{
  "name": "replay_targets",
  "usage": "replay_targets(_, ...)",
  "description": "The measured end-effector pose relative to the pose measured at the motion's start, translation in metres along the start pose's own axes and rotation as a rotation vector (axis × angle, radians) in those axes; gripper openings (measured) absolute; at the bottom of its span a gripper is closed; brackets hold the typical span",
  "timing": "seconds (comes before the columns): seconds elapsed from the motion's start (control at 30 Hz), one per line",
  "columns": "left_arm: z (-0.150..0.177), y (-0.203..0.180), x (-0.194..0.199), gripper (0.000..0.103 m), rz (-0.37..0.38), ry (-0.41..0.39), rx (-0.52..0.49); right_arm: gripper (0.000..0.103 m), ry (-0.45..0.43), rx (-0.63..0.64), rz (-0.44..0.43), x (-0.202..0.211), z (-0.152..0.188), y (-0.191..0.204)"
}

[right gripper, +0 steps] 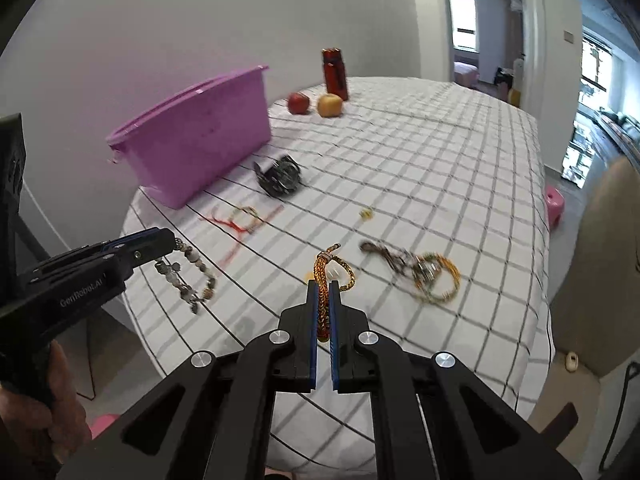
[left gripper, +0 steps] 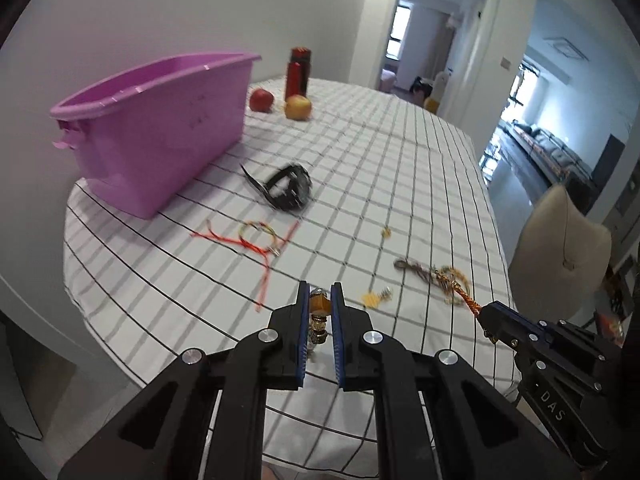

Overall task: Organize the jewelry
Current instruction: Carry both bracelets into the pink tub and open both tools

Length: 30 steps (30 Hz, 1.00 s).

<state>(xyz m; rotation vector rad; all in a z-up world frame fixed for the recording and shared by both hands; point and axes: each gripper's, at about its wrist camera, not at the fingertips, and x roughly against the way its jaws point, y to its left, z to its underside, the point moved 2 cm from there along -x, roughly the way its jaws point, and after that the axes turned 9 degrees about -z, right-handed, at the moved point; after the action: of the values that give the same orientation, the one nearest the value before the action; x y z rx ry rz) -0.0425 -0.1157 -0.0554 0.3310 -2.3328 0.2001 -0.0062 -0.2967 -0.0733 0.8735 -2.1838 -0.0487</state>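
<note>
Two bracelets (right gripper: 328,276) in tongs (right gripper: 323,296)

- The cloth (left gripper: 400,184) on the desk is white with a grid of black and grey lines.
- The bin (left gripper: 160,128) is pink-purple.
- The bottle (left gripper: 298,74) is red.
- One apple (left gripper: 262,100) is red; the other apple (left gripper: 298,107) is yellow-orange.
- The watch (left gripper: 288,192) is black.
- The string bracelet (left gripper: 256,236) is red and yellow-green.
- The woven bracelet (right gripper: 332,272) is orange and gold.
- The bead bracelet (right gripper: 192,276) is grey and brown.
- The left gripper (left gripper: 319,298) and the right gripper (right gripper: 323,290) are black with blue pads.
</note>
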Motion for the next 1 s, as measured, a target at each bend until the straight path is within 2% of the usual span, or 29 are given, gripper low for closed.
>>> replay_targets(0.17,-0.031,0.032,0.019,0.011,-0.014,-0.030,0.019,0.005,-0.017,0.033,-0.026,-0.001,-0.032,0.022)
replay_targets(0.3,-0.060,0.063,0.030,0.011,-0.012,-0.042,0.004,0.005,-0.042,0.004,-0.040,-0.007,-0.062,0.044)
replay_targets(0.63,-0.145,0.137,0.042,0.011,0.080,-0.093,-0.091,0.005,-0.153,-0.032,-0.013,-0.030,-0.151,0.129)
replay_targets(0.8,-0.193,0.171,0.033,0.011,0.063,-0.127,-0.088,0.005,-0.173,-0.020,-0.065,-0.058,-0.195,0.163)
replay_targets(1.0,-0.233,0.207,0.011,0.011,-0.018,-0.159,-0.022,0.005,-0.170,0.055,-0.138,-0.107,-0.244,0.186)
